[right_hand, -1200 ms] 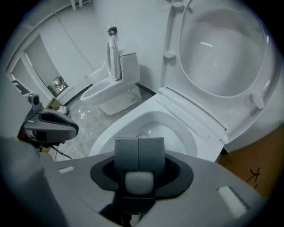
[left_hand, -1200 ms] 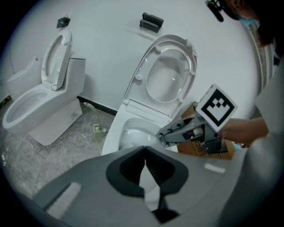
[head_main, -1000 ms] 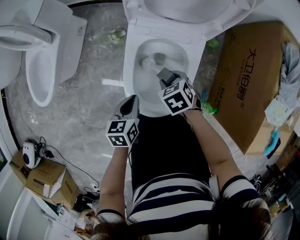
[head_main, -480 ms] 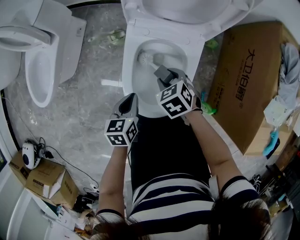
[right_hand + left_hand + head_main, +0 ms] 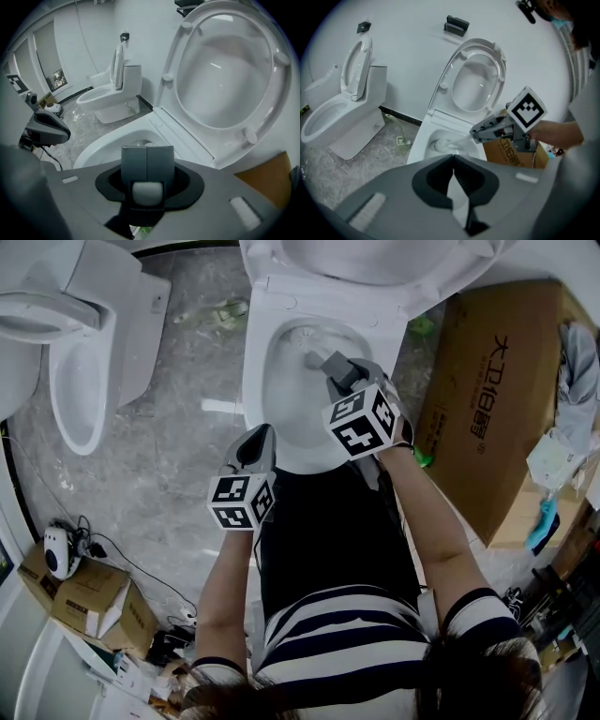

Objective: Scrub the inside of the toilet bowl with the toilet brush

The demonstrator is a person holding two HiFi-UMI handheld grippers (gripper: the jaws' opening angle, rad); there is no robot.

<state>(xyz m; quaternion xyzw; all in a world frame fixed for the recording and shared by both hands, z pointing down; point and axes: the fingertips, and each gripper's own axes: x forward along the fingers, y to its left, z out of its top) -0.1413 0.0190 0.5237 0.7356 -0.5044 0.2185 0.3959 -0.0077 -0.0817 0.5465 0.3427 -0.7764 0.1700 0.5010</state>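
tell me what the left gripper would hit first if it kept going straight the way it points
Probably the near rim of the toilet, right ahead of the left gripper, whose fingers are shut. Past that is the brush inside. Depth is hard to judge.

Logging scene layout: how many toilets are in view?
2. One toilet directly ahead, lid raised, toilet brush in its bowl; a second toilet to its left. No others visible.
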